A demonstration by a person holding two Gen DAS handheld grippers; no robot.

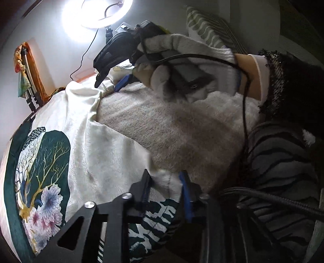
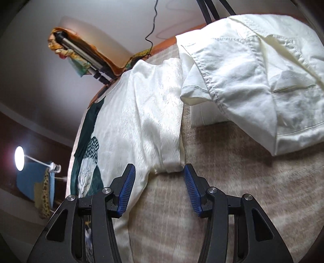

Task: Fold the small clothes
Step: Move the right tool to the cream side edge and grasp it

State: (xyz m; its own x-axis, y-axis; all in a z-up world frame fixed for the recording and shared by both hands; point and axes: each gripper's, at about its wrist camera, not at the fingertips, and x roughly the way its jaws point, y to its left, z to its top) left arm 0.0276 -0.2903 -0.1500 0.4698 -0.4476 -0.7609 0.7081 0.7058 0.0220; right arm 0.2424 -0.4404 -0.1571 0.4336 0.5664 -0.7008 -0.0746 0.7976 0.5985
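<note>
Surface: a beige fleece blanket (image 2: pixel 212 192) covers the bed, under and ahead of both grippers.
Room: a pale wall; a ring light (image 1: pixel 97 14) glares above the left gripper's view; a tripod (image 2: pixel 81 58) wrapped in orange cloth leans far ahead to the left of the right gripper; a lamp (image 2: pixel 19 158) glows low at its left.
Garment: a cream printed garment (image 2: pixel 145 121) lies flat, running away ahead-left of the right gripper; white shorts (image 2: pixel 253 81) lie ahead-right of it.
Left gripper (image 1: pixel 165 178): jaws narrow, pinched on the garment's near hem; no other thing between them.
Right gripper (image 2: pixel 159 176): jaws about half open, gripping nothing; a corner of the garment lies just ahead between the 2 tips.
Hand: a gloved hand (image 1: pixel 182 60) carries the right gripper, far ahead of the left one.
</note>
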